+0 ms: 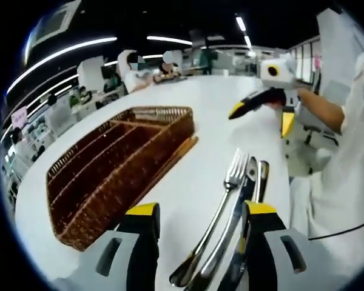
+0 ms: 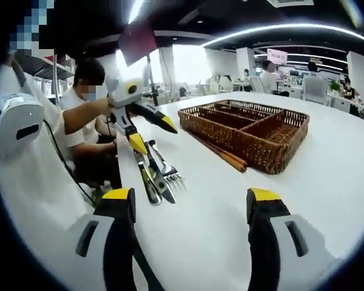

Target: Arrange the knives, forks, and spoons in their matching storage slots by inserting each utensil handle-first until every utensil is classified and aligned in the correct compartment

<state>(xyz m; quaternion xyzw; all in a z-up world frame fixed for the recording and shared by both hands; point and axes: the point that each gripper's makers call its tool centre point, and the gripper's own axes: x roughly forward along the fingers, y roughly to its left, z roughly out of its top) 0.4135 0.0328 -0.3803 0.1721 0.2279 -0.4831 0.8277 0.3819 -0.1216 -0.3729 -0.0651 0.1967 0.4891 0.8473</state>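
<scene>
Both yellow-tipped grippers, left (image 1: 199, 219) and right (image 2: 193, 205), gape wide and empty above a white table (image 2: 327, 176), near silver cutlery (image 1: 230, 206) and a brown wicker divided tray (image 2: 249, 124).

Brown wicker cutlery tray (image 1: 118, 176) (image 2: 249, 130), lying flat on the white table (image 1: 212, 121) (image 2: 327, 182), split into long slots plus a short cross slot at one end, all bare. Fork (image 1: 221, 203) (image 2: 167, 173), knife (image 1: 230, 233) (image 2: 158, 182) and spoon (image 1: 261, 179) (image 2: 147, 182), shiny steel, bunched side by side near the table's edge, apart from the tray. Dark chopsticks (image 2: 221, 154) alongside the tray's long wall.
</scene>
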